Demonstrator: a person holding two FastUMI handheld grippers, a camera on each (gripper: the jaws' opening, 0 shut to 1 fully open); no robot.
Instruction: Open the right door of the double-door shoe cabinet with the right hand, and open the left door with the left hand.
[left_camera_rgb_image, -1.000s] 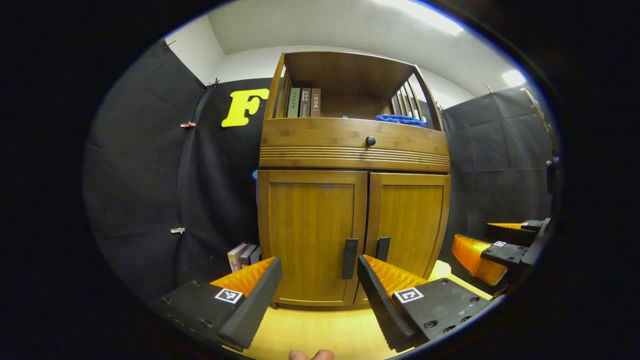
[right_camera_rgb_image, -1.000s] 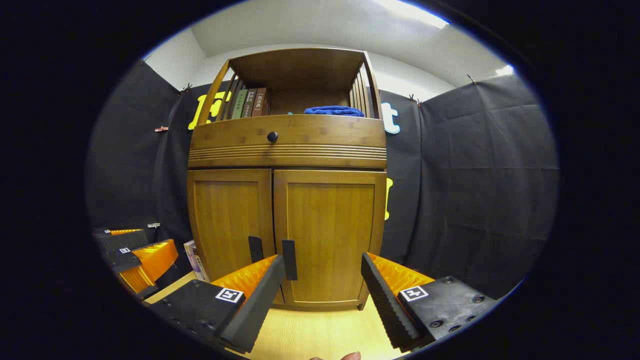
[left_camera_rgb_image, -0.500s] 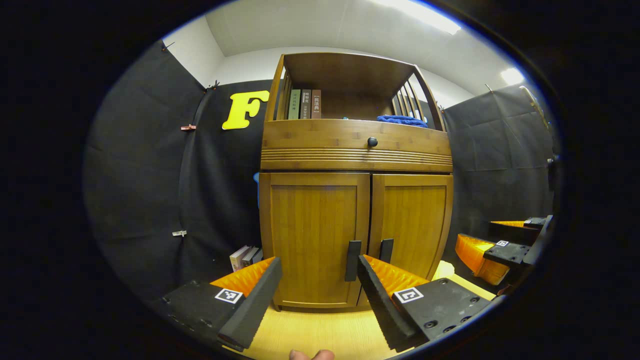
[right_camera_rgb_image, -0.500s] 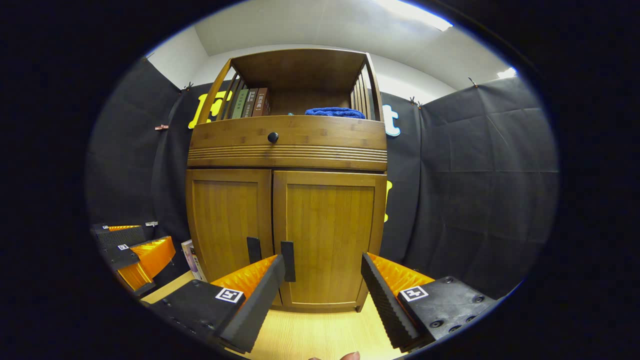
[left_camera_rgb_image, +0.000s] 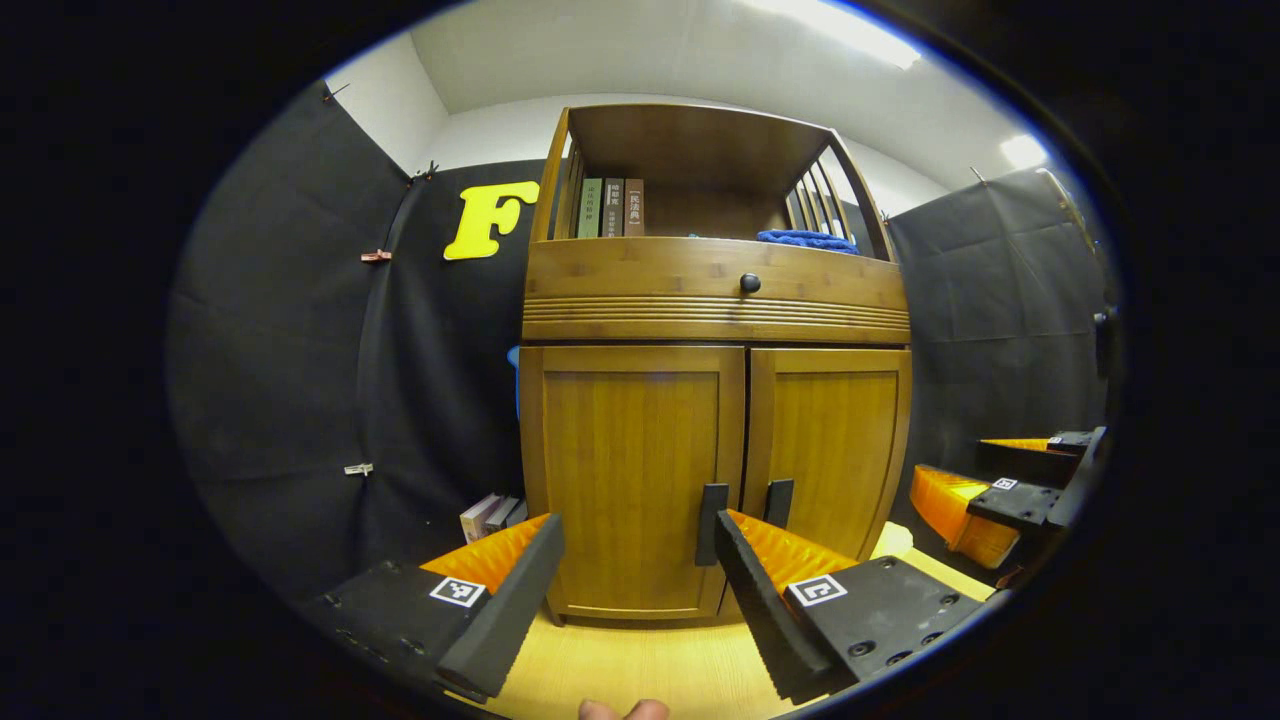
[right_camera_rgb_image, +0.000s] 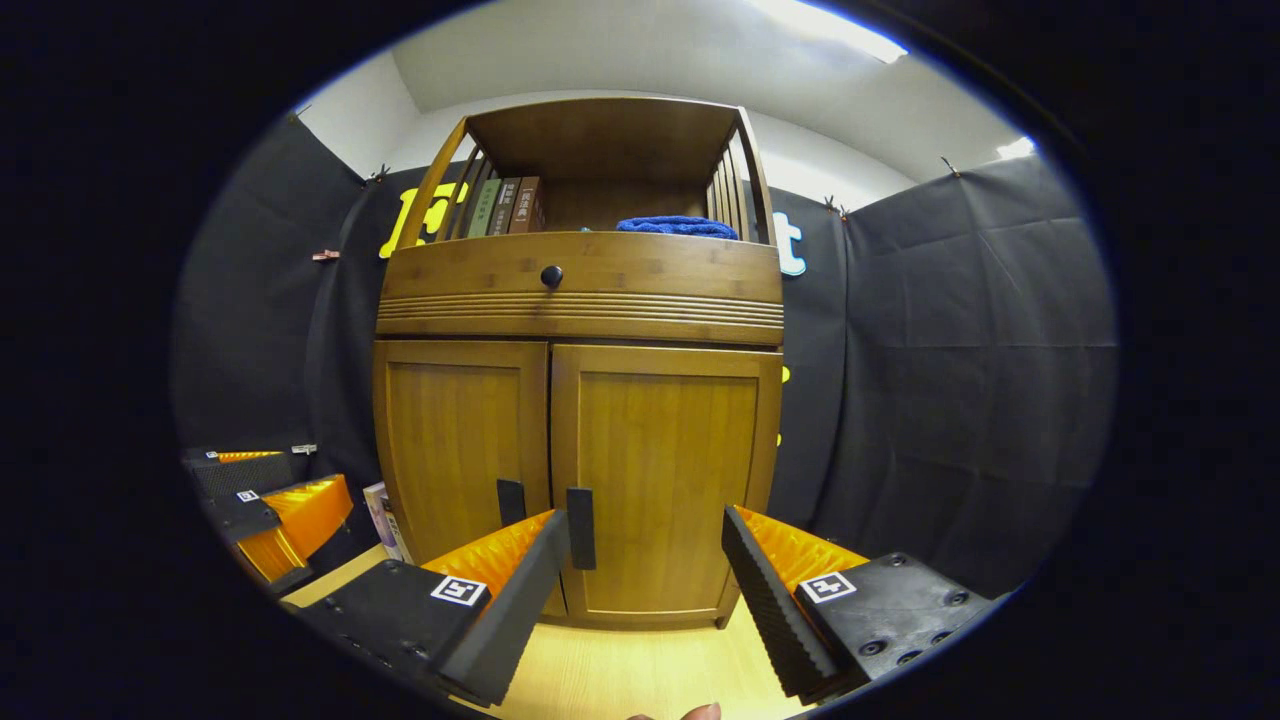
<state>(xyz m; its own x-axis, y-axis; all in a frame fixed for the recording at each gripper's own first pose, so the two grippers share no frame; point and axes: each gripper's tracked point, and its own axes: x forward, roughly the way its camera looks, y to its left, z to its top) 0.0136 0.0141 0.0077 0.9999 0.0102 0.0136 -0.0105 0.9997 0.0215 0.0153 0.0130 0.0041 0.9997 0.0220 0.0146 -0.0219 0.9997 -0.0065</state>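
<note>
The wooden shoe cabinet (left_camera_rgb_image: 715, 300) stands ahead with both doors shut. In the left gripper view its left door (left_camera_rgb_image: 630, 450) carries a black vertical handle (left_camera_rgb_image: 712, 510), and the right door (left_camera_rgb_image: 830, 440) has its own handle (left_camera_rgb_image: 778, 502). My left gripper (left_camera_rgb_image: 635, 530) is open, short of the left door, its right finger just below that handle. In the right gripper view my right gripper (right_camera_rgb_image: 645, 522) is open in front of the right door (right_camera_rgb_image: 665, 470), its left finger beside the right handle (right_camera_rgb_image: 580, 527). The left handle (right_camera_rgb_image: 510, 500) is next to it.
An upper shelf holds upright books (left_camera_rgb_image: 610, 207) and a blue cloth (left_camera_rgb_image: 805, 240). A drawer with a black knob (left_camera_rgb_image: 750, 283) sits above the doors. More books (left_camera_rgb_image: 488, 515) lean on the floor left of the cabinet. The light wooden floor (left_camera_rgb_image: 640, 670) lies underneath.
Both grippers have crept slightly closer to the cabinet, which drifts a little right in both views. The doors stay shut and both grippers stay open.
</note>
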